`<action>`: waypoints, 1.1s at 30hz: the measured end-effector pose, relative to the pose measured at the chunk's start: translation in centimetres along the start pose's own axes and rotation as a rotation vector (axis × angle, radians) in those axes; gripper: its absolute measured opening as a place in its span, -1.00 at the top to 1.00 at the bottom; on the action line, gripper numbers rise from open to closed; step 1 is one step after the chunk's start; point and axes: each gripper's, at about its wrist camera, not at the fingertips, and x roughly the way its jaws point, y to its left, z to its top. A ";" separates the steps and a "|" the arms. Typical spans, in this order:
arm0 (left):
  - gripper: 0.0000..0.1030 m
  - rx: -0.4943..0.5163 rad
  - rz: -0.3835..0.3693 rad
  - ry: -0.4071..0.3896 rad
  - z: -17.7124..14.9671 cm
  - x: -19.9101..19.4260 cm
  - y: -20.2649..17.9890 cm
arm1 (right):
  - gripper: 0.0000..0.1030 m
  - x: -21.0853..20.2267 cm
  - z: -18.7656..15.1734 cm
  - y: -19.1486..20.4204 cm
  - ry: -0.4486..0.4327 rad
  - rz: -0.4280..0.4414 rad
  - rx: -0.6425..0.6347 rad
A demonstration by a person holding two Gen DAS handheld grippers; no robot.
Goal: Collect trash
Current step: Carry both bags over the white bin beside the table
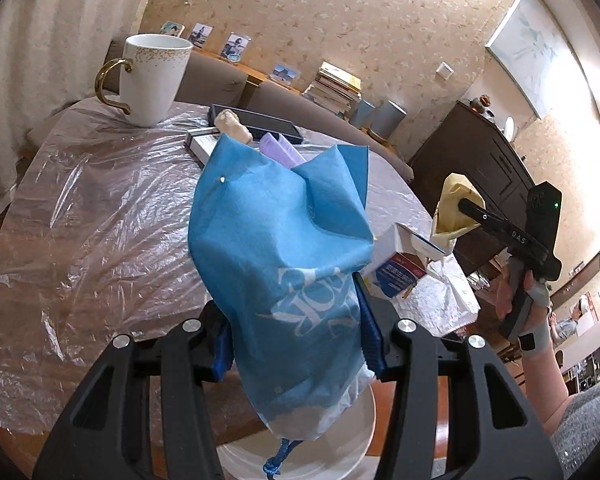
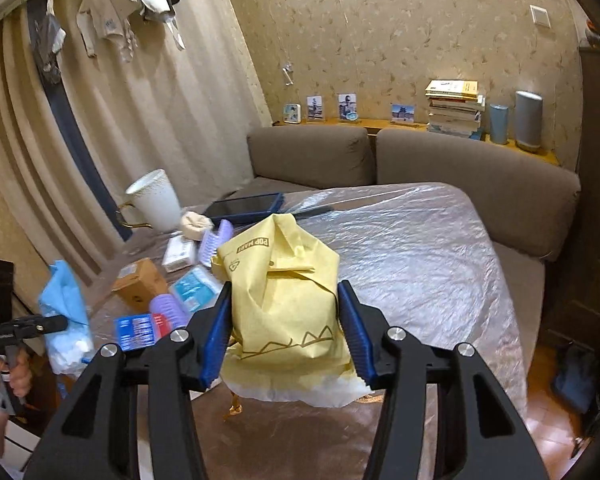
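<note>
My left gripper (image 1: 296, 320) is shut on a blue fabric bag (image 1: 276, 232) with white print, held above the plastic-covered table (image 1: 100, 220). In the right wrist view the same gripper (image 2: 40, 326) and blue bag (image 2: 62, 296) show at the left edge. My right gripper (image 2: 284, 320) is shut on a yellow fabric bag (image 2: 280, 280), its blue pads pressed against both sides. In the left wrist view the right gripper (image 1: 470, 210) holds that yellow bag (image 1: 454, 200) up at the right, off the table's edge.
A white mug (image 2: 156, 200), a dark tablet (image 2: 244, 206), a beige crumpled wad (image 2: 194, 224), a brown box (image 2: 140, 284), purple items (image 2: 166, 308) and small printed boxes (image 1: 396, 276) lie on the table. A white round container (image 1: 340, 432) sits below the blue bag. A brown sofa (image 2: 460, 168) stands behind.
</note>
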 end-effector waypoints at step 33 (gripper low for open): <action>0.01 0.189 0.020 0.191 -9.6 0.7 -6.2 | 0.03 -2.2 -11.5 9.6 0.280 0.275 -0.068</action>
